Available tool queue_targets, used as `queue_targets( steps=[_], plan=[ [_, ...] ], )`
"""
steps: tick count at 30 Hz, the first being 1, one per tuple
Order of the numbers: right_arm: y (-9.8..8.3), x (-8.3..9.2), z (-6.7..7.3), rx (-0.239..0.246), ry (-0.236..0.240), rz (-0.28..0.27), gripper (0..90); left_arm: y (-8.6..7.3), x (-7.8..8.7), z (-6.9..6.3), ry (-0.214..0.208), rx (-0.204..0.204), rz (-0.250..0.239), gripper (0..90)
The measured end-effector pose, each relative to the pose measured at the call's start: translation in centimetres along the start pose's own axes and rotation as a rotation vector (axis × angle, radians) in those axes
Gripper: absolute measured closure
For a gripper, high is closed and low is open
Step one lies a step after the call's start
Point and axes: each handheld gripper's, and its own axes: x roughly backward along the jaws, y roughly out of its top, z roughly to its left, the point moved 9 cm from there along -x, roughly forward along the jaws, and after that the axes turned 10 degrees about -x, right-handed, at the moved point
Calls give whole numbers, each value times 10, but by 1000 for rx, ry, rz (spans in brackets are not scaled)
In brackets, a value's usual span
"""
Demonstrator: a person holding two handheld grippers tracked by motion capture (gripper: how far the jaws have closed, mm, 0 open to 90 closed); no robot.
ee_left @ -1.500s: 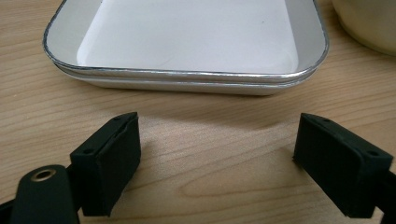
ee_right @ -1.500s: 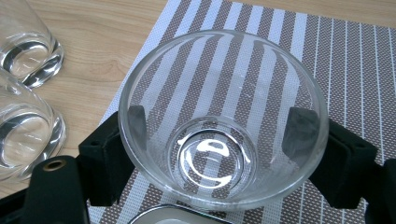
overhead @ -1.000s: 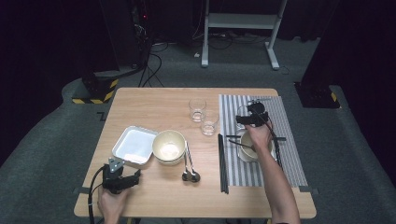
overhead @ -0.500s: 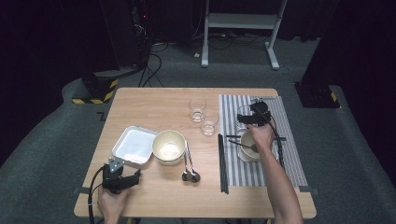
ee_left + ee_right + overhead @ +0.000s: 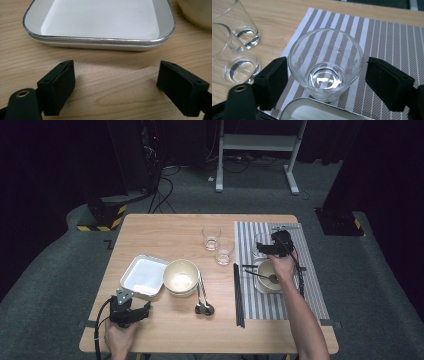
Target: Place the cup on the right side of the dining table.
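From the high view I see my right gripper (image 5: 267,248) over the striped placemat (image 5: 305,290) on the right half of the counter (image 5: 165,227), at a clear glass (image 5: 260,243) near the mat's left edge. A metal bowl with a spoon (image 5: 270,279) sits just behind it, under my hand. Two more glasses (image 5: 217,244) stand to the left on bare wood. My left gripper (image 5: 145,309) rests near the front edge, beside a white tray (image 5: 142,275).

In the left gripper view, the jaws stand wide apart, holding nothing, with bare wood between them.

In the right gripper view, the jaws are spread on either side of the glass (image 5: 325,63), not touching it
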Motion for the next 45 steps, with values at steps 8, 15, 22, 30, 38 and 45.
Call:
queue_targets(
  steps=[8, 15, 22, 30, 38, 45],
  plan=[
    [0, 10, -2, -9, 15, -28, 206, 0, 0, 0, -1, 0, -1, 150],
    [-1, 24, -1, -12, 36, -57, 210, 0, 0, 0, -3, -1, 0, 149],
    [0, 35, 4, -10, 67, -82, 220, 0, 0, 0, -3, -1, 0, 150],
    [-2, 43, 12, 0, 106, -103, 242, 0, 0, 0, -3, -1, -1, 150],
    [-4, 48, 12, 5, 116, -117, 239, 0, 0, 0, -3, 0, -1, 150],
    [-9, 55, 11, 14, 116, -126, 229, 0, 0, 0, -3, 0, -1, 150]
  ],
)
